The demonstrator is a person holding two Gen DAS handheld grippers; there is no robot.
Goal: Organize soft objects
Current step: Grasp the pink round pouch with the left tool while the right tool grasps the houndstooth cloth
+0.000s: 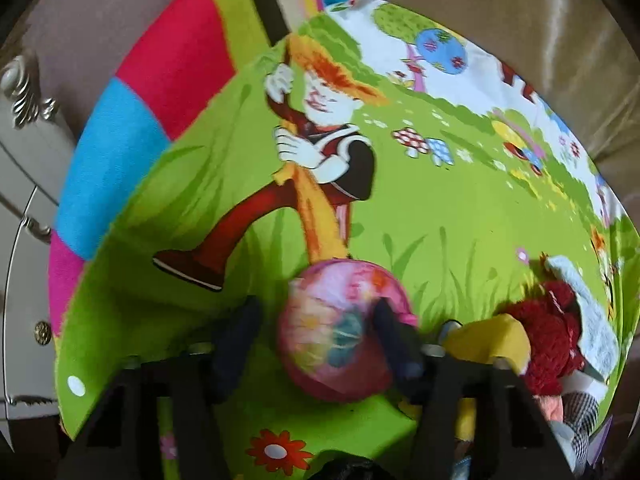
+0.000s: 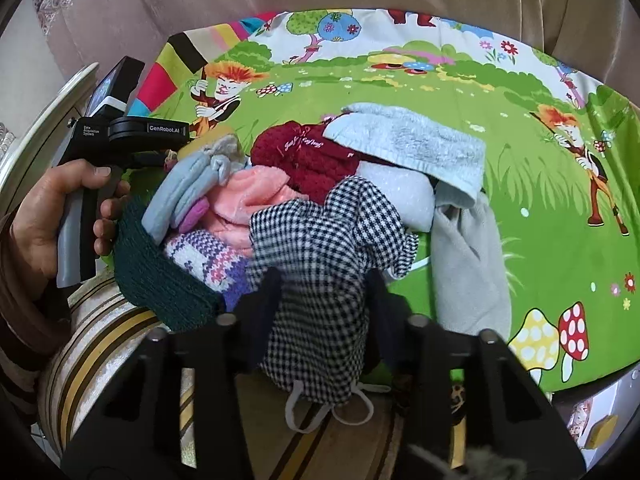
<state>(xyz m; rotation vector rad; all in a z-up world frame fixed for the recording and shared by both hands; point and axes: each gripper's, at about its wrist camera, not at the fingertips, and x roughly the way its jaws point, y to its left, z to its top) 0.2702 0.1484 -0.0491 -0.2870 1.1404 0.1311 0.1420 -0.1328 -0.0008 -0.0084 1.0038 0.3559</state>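
Low in the left wrist view, the left gripper [image 1: 316, 344] has its fingers spread around a pink patterned ball [image 1: 340, 328], the right finger overlapping it; whether it presses cannot be told. The ball lies on the green cartoon mat [image 1: 440, 208]. Centre-bottom in the right wrist view, the right gripper [image 2: 324, 312] is clamped on a checkered cloth [image 2: 320, 264], at the near edge of the clothes pile [image 2: 304, 160] mid-frame.
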